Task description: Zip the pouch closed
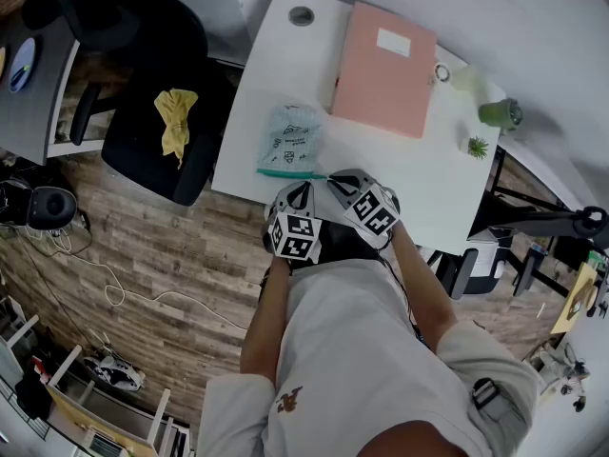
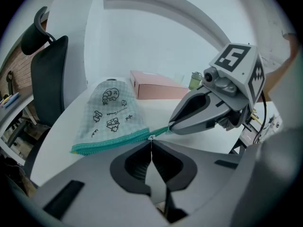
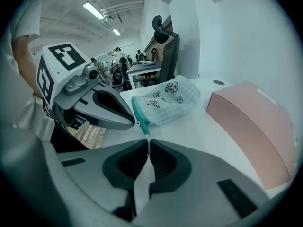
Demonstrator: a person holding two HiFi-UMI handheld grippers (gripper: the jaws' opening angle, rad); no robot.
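White counter (image 1: 428, 184): left gripper (image 2: 151, 143) fingers pinch zipper pull (image 2: 151, 137), right gripper (image 3: 148, 143) fingers clamp pouch (image 1: 290, 139) by teal tail (image 2: 161, 131). Zip looks closed; next, release.

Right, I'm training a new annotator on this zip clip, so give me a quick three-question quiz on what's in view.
1. True or false: the mint checked fabric pouch lies on the black office chair.
2. What lies on that chair's seat? A) pink flat box B) crumpled yellow cloth C) small potted plant
3. How do the jaws of the left gripper and the right gripper stand?
Key: 1 false, it lies on the white table. 2 B. 3 Both shut, pinching the pouch's teal zip end.
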